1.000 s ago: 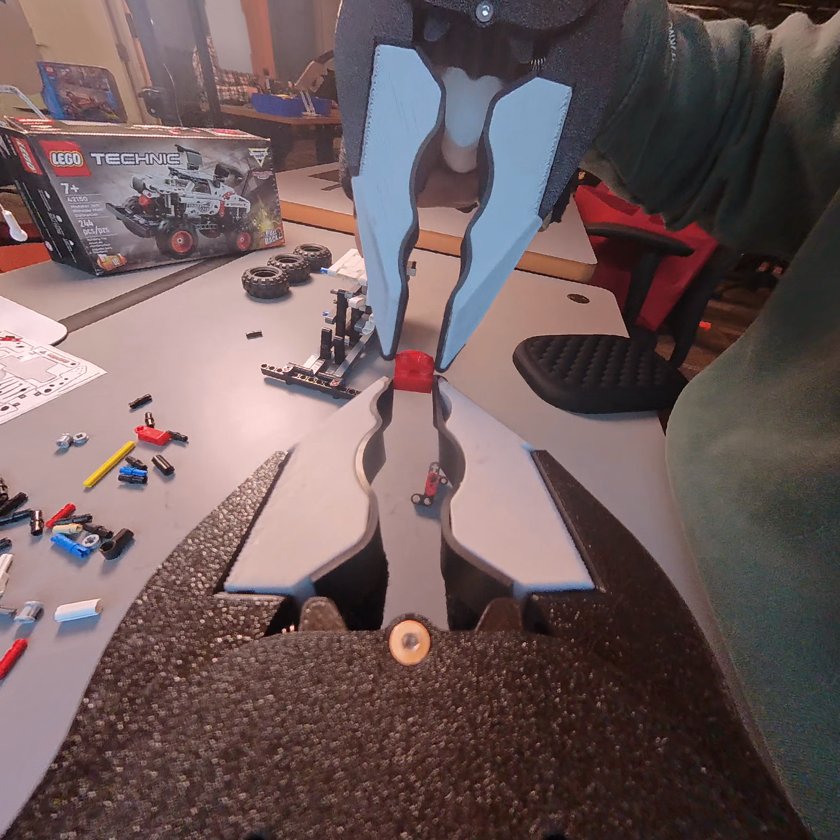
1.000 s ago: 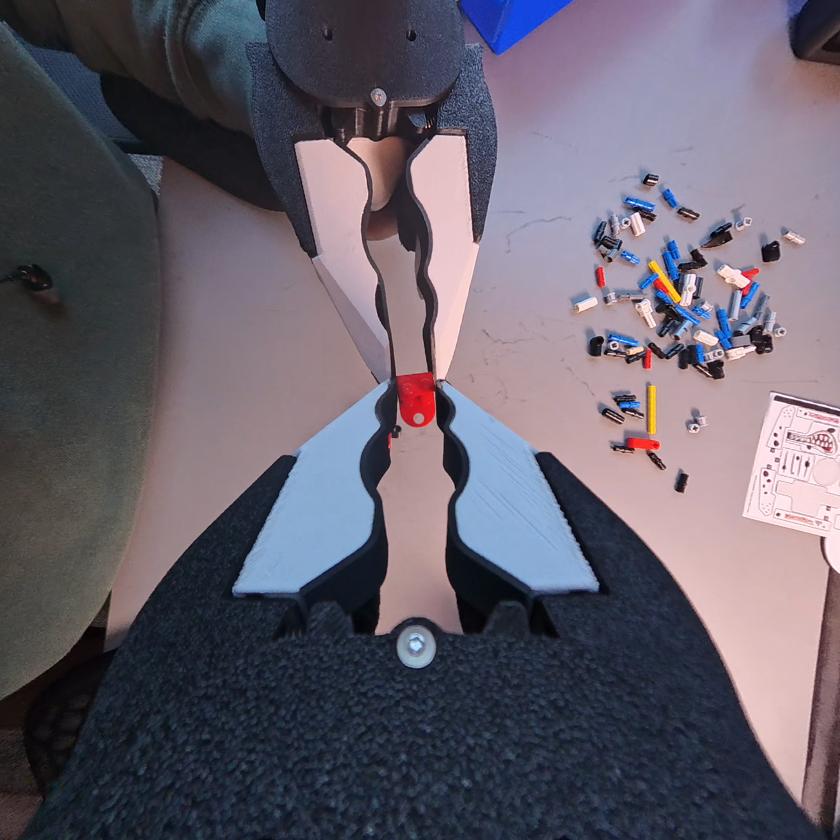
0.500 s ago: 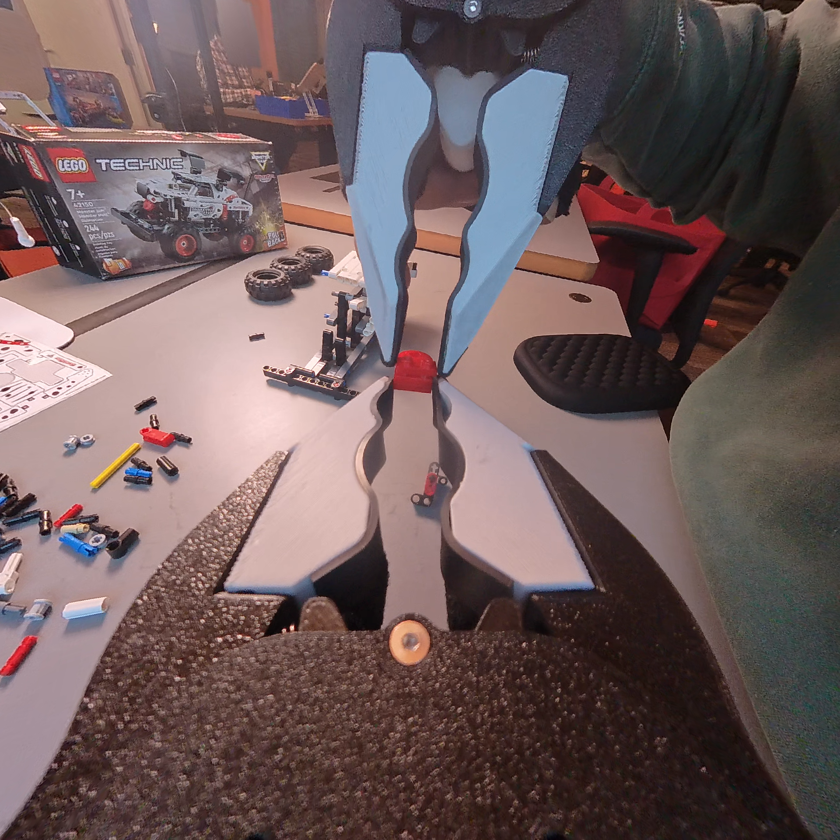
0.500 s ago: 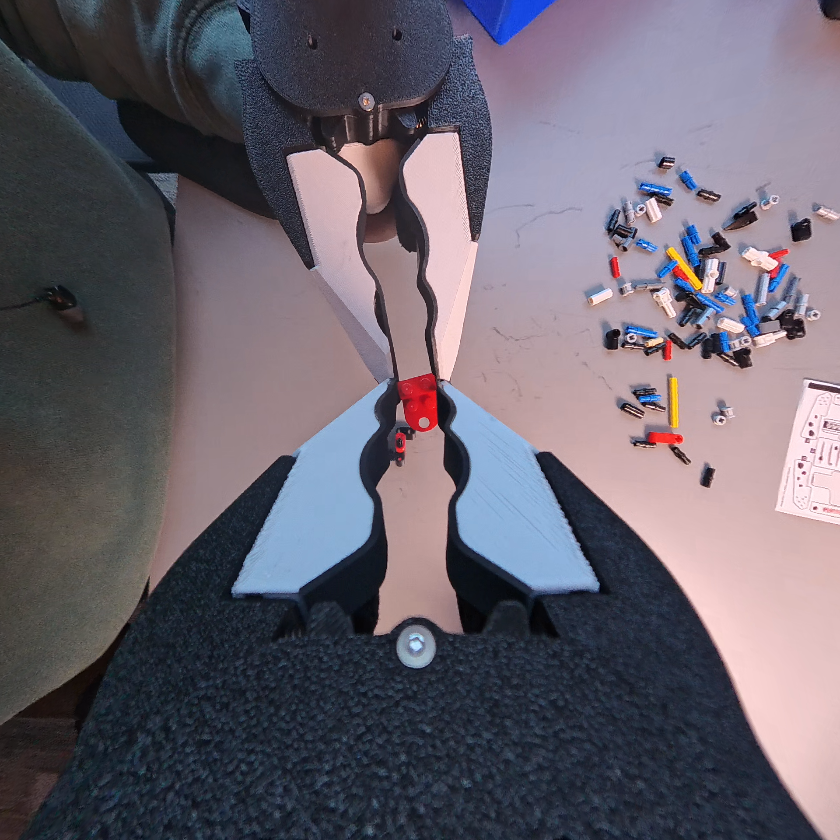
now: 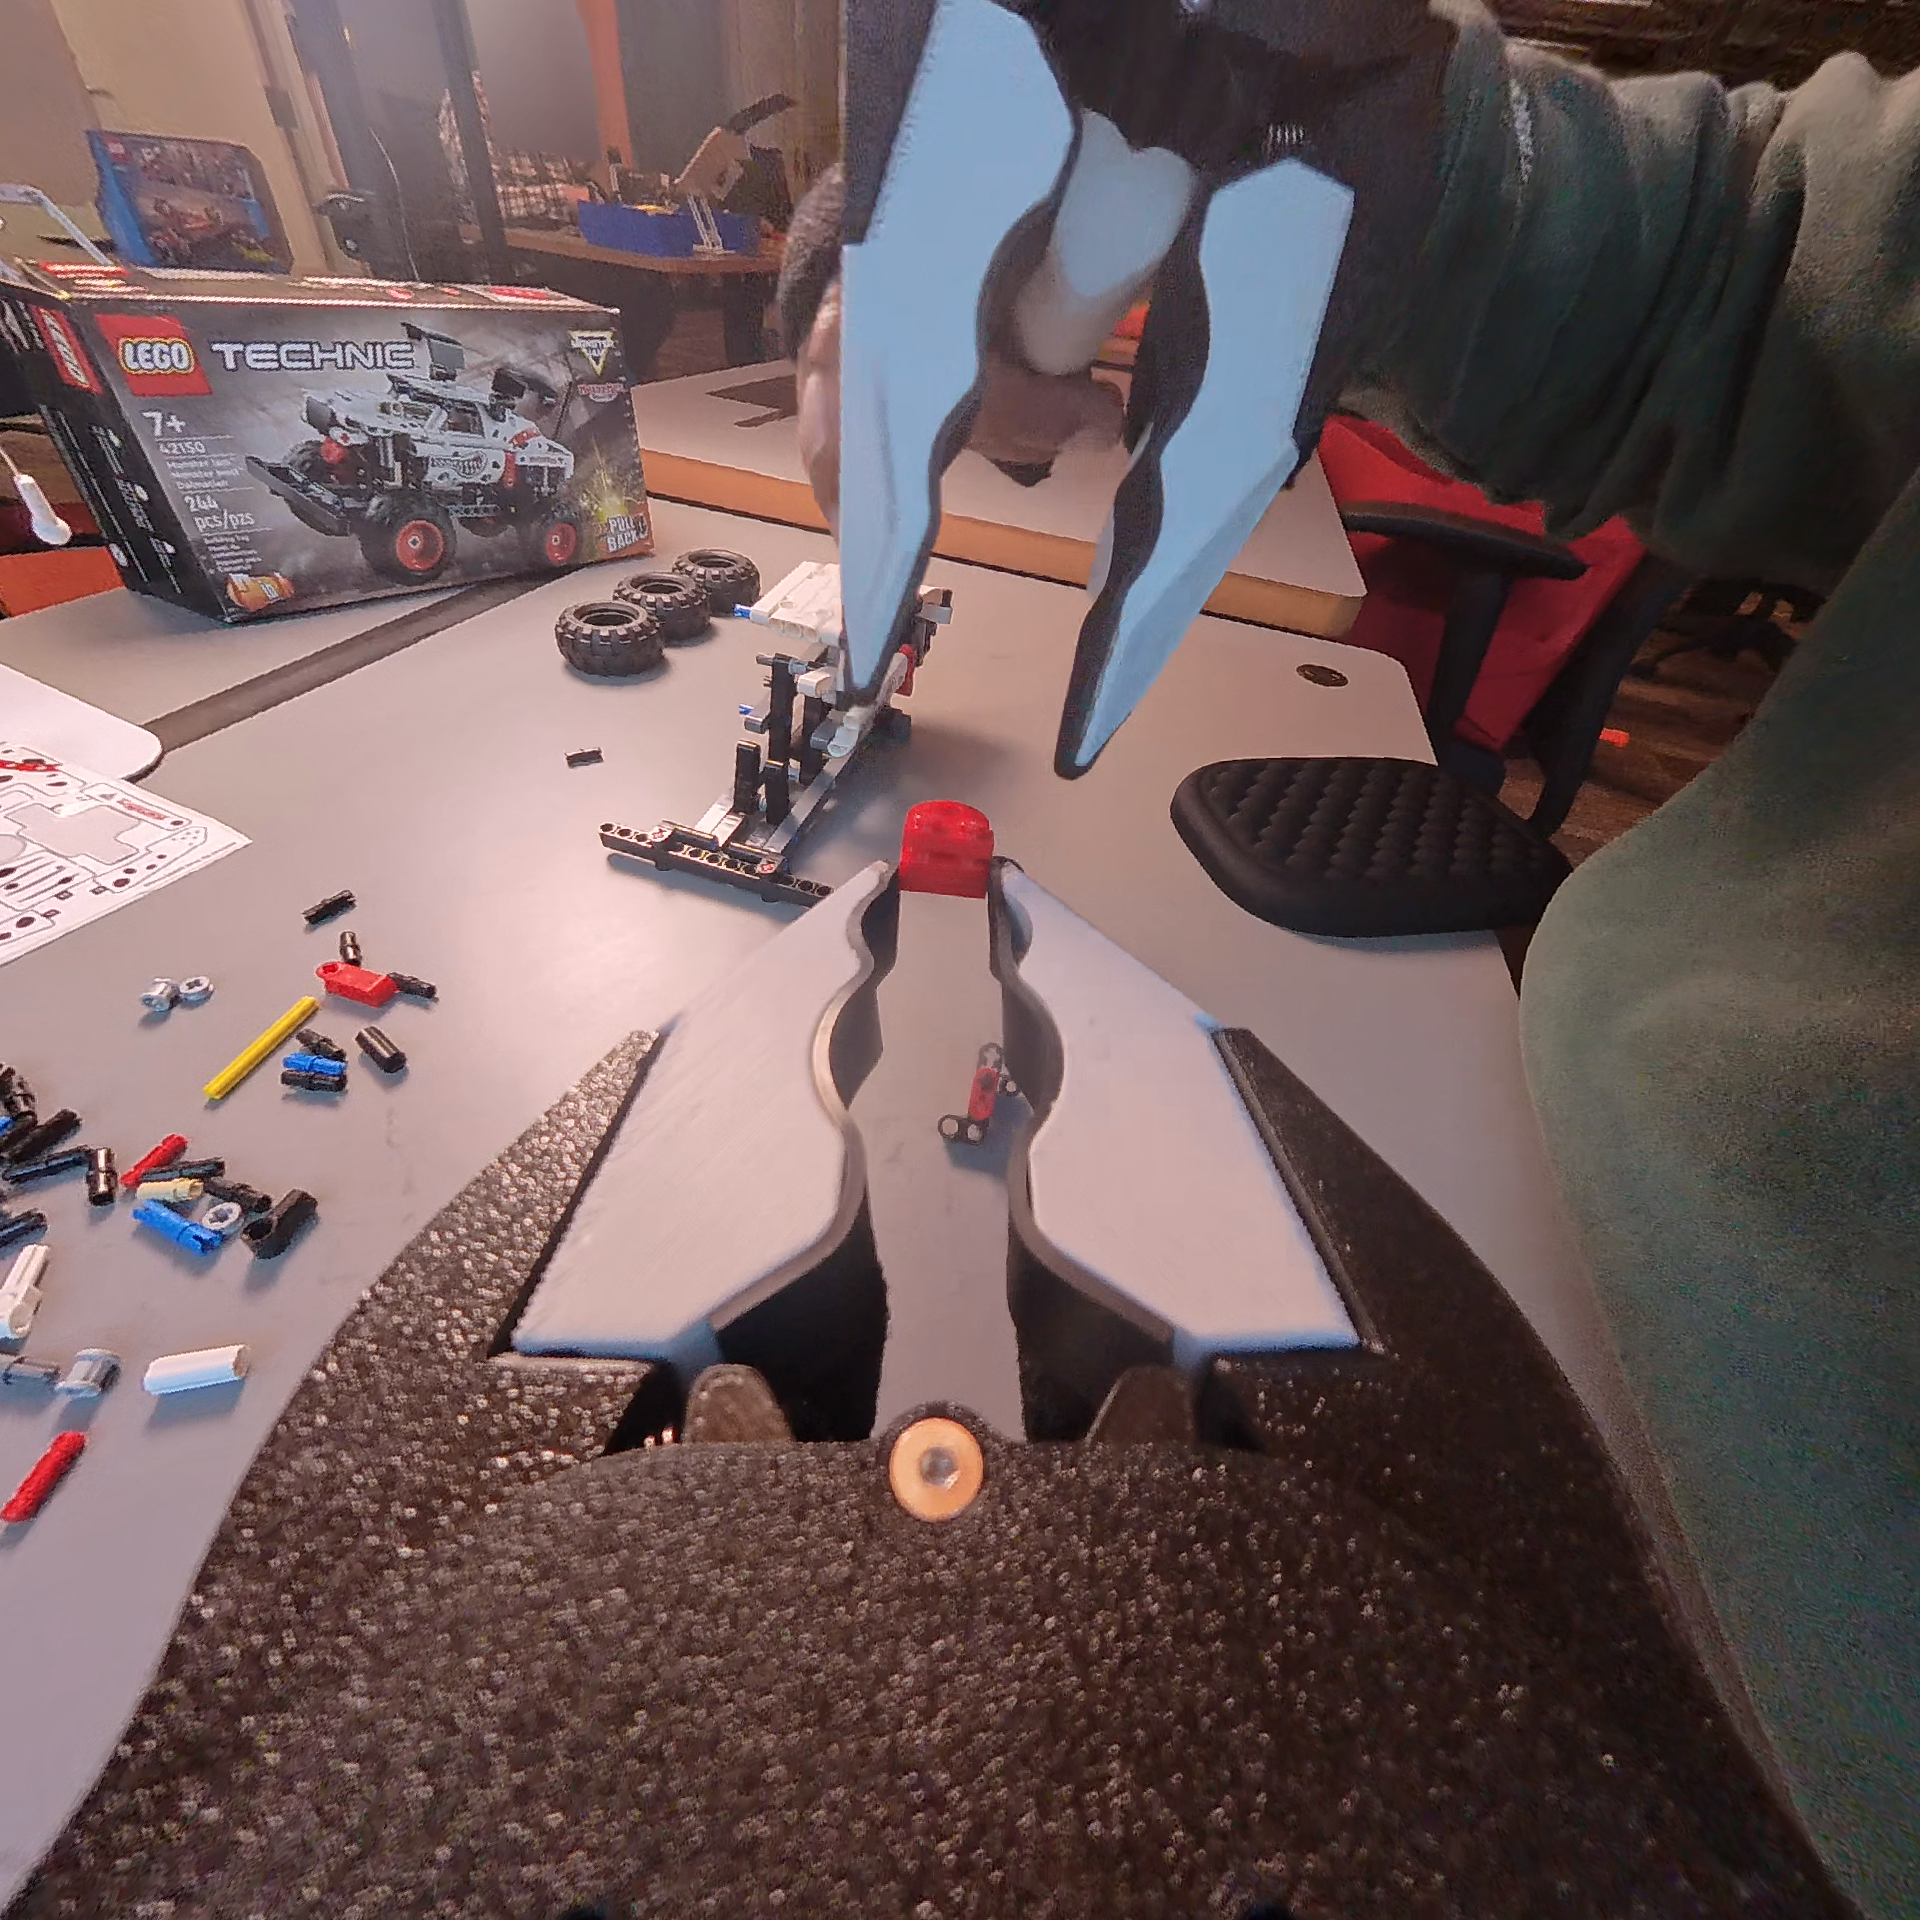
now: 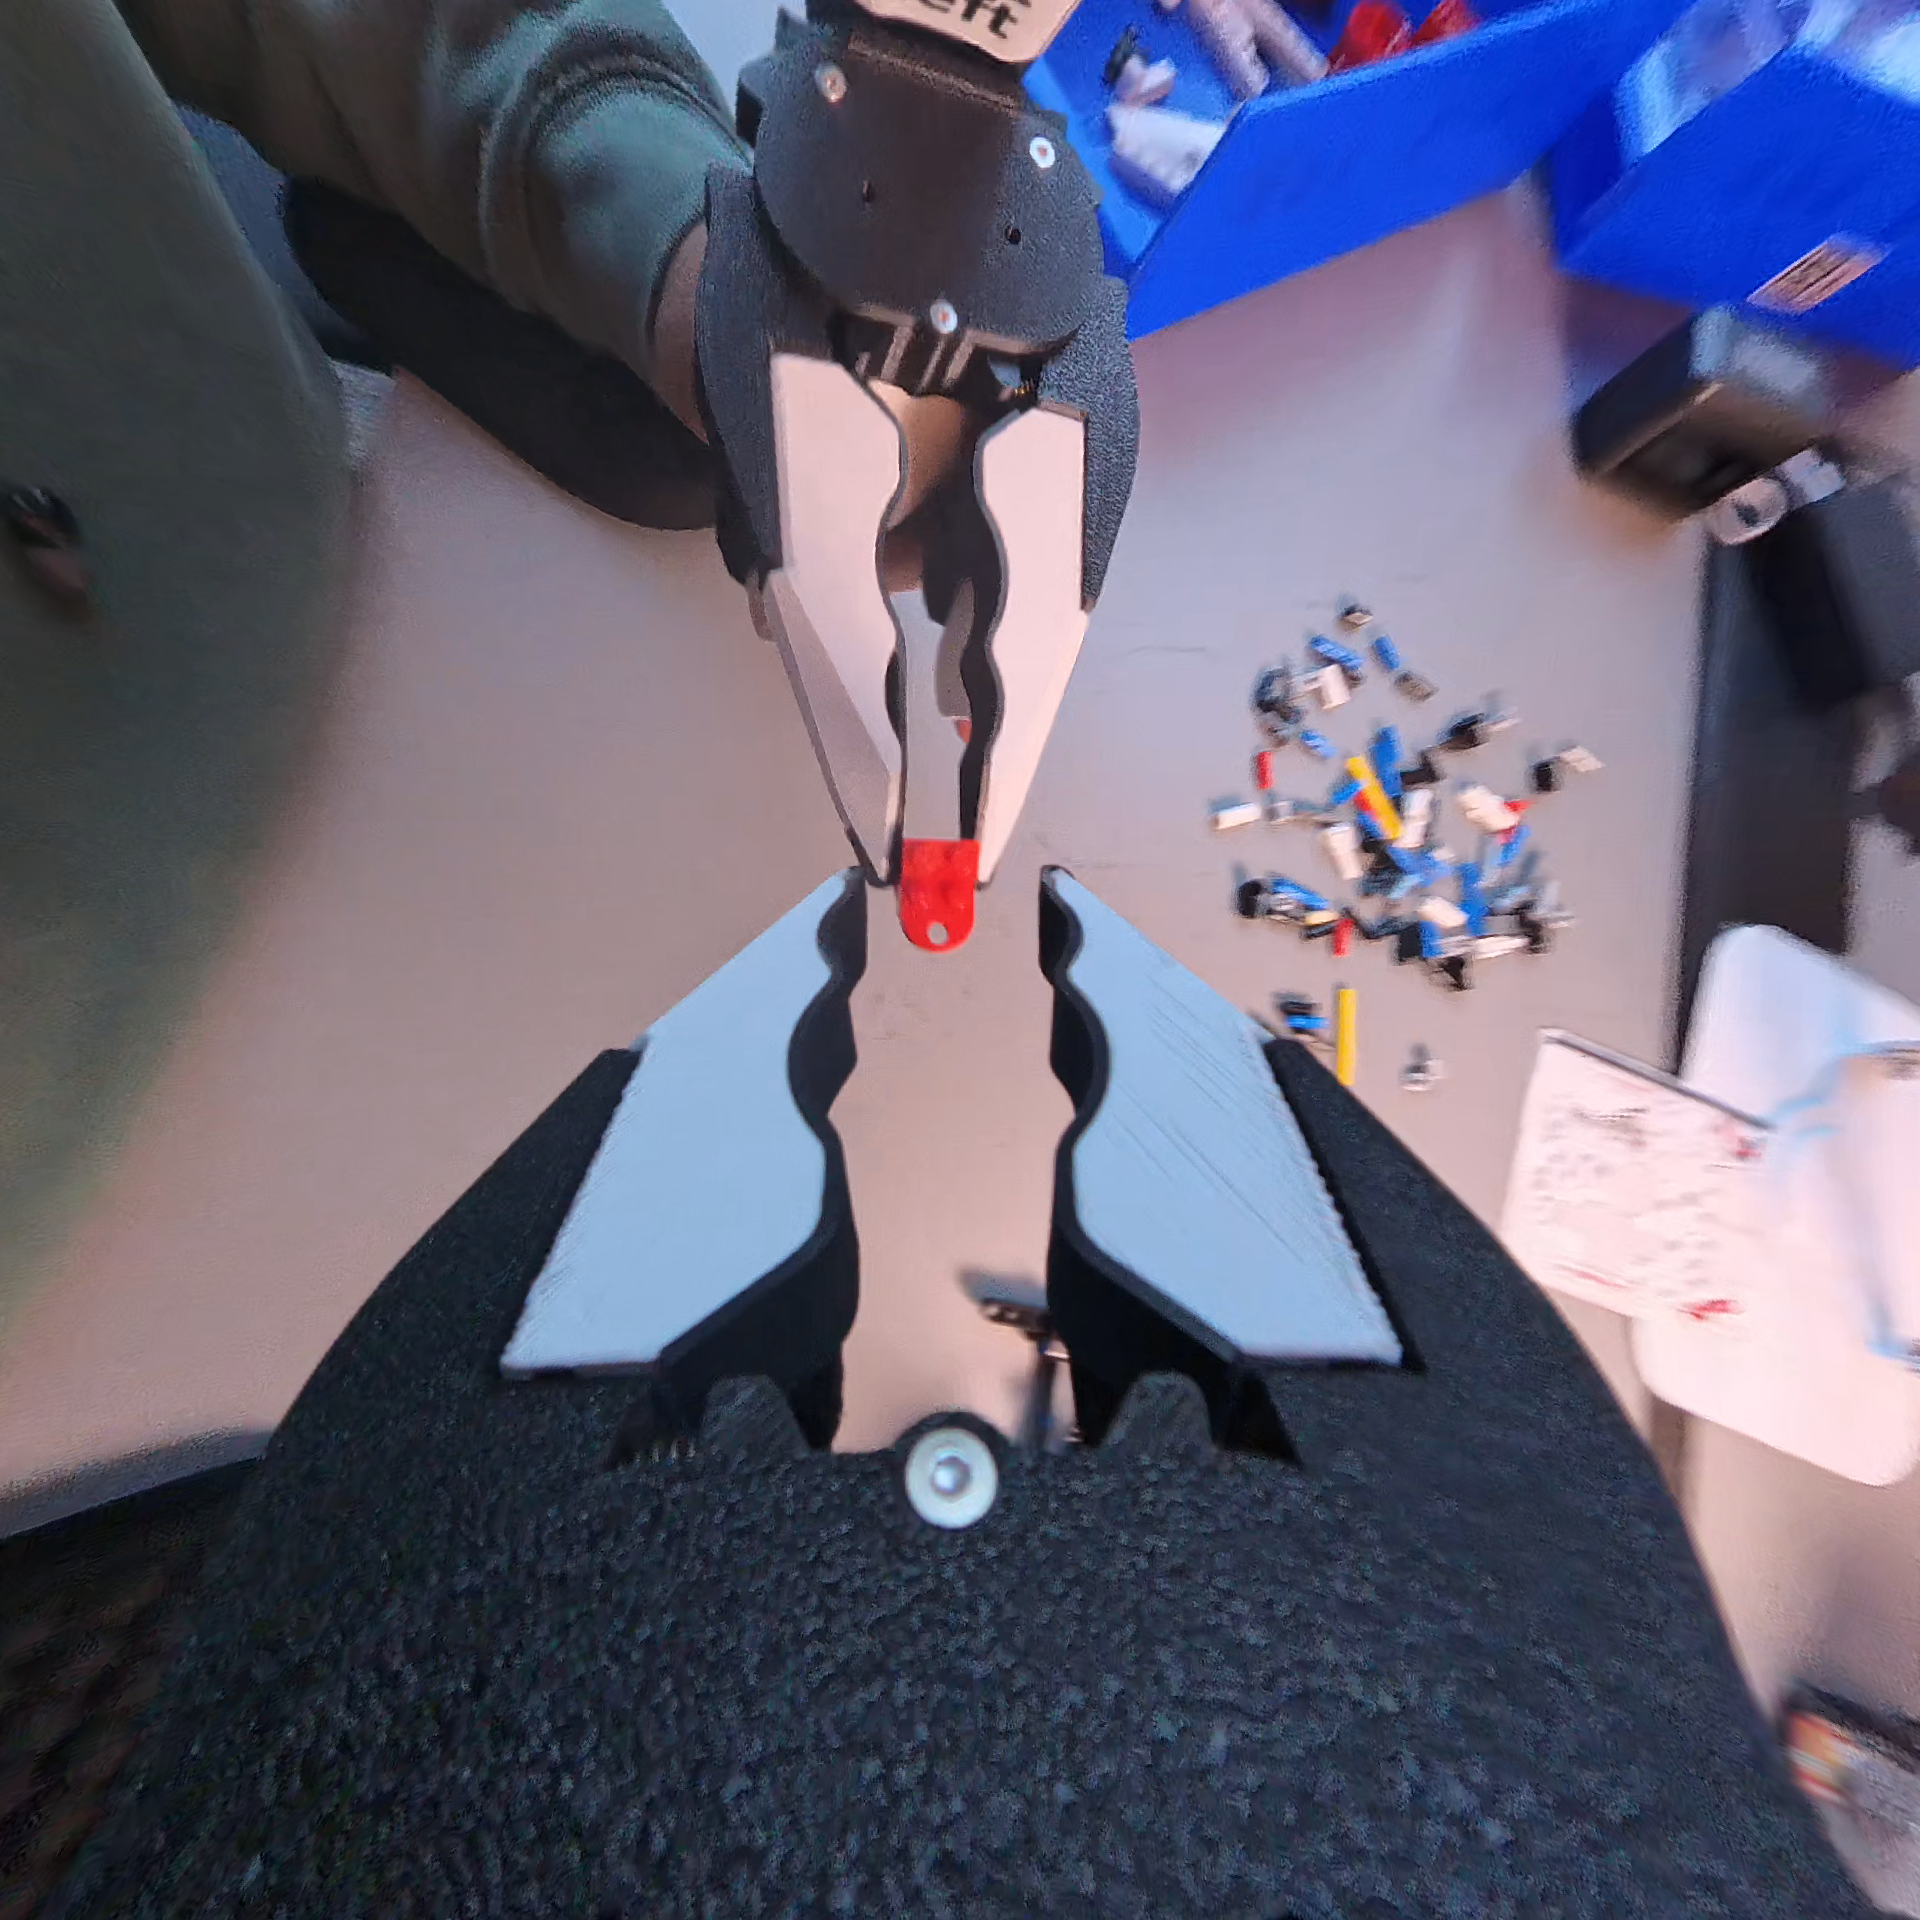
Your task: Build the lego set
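The grey worktop [image 5: 499, 831] carries the set's box [image 5: 343, 447] at its far left corner, with 3 black tyres [image 5: 649, 613] just in front of it. The half-built frame [image 5: 790, 748] stands in the middle, and loose small parts [image 5: 208, 1164] lie along the left edge.

The left gripper [image 5: 943, 878] has its jaws clamped on the small red piece [image 5: 943, 852], which is held in the air above the worktop, near the frame. The right gripper [image 6: 951, 883] has its jaws apart and does not touch the piece.

I judge the step to be carrying this piece to the frame. To do it well, keep the left grip firm and the holed tab [image 6: 938, 920] free. Let the right gripper hold the frame steady before pressing, because the piece is small and can slip or turn
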